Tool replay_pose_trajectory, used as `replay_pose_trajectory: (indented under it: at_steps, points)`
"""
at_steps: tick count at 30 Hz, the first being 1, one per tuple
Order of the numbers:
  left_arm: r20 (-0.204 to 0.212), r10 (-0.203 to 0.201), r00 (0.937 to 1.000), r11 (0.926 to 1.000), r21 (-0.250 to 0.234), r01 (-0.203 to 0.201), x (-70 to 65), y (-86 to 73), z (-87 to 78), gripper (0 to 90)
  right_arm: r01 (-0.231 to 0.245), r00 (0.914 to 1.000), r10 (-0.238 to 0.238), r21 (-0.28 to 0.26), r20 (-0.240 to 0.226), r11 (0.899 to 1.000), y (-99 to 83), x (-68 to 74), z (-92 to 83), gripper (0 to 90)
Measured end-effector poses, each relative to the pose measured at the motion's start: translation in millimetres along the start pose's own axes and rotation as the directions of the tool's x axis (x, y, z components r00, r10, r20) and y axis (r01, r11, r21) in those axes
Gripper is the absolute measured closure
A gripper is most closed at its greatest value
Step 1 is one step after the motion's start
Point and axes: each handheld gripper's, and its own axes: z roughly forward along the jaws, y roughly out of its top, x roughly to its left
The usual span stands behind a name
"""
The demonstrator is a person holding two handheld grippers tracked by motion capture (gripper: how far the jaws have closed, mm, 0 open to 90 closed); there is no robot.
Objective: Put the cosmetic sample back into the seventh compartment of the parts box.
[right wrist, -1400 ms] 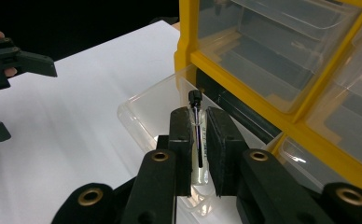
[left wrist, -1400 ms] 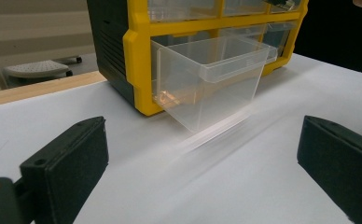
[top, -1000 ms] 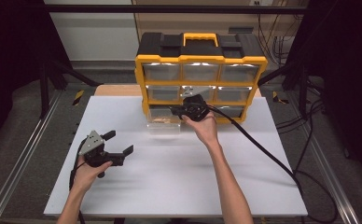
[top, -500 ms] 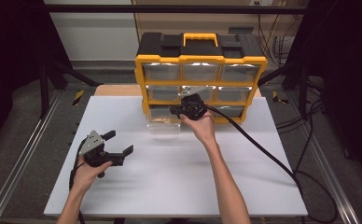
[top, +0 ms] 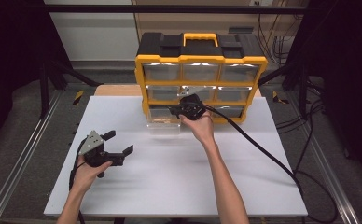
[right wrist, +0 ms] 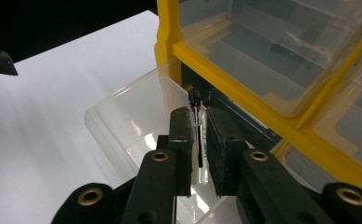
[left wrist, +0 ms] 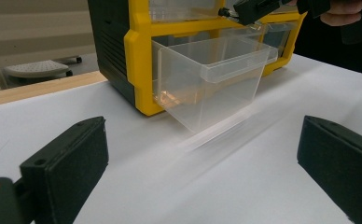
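Note:
A yellow and black organizer (top: pixel 201 56) with clear drawers stands at the back of the white table (top: pixel 170 186). Its bottom left drawer (top: pixel 164 127) is pulled out and tilts down onto the table. My right gripper (top: pixel 175 111) hovers over that drawer, shut on a small clear vial (right wrist: pixel 195 100) with a black cap. The vial hangs between the jaws above the drawer (right wrist: pixel 123 116). My left gripper (top: pixel 119 143) rests low over the table's front left, open with nothing between its jaws. In its own view the left gripper (left wrist: pixel 202 172) faces the drawer (left wrist: pixel 207 84).
The organizer's other drawers are closed. A thick black cable (top: pixel 263 149) trails from the right gripper across the table's right side. Metal rails (top: pixel 25 154) run along both sides of the table. A tan board (top: pixel 116 90) lies behind the white sheet.

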Motion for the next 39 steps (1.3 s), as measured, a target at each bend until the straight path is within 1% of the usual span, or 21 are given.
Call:
replay_pose_trajectory:
  at_steps: [18, 39]
  points:
    - [-0.001, 0.003, 1.0000, 1.0000, -0.001, -0.003, 0.4, -0.1, 0.1, 2.0, 0.003, 1.0000, -0.003, 0.024, 0.009, 1.000, -5.1, -1.7, 9.8, 80.9]
    - [-0.002, 0.003, 1.0000, 1.0000, -0.003, -0.003, 0.6, 0.2, -0.7, 2.0, 0.013, 0.9999, -0.013, 0.062, 0.002, 0.998, -13.0, 0.6, 20.9, 80.9]
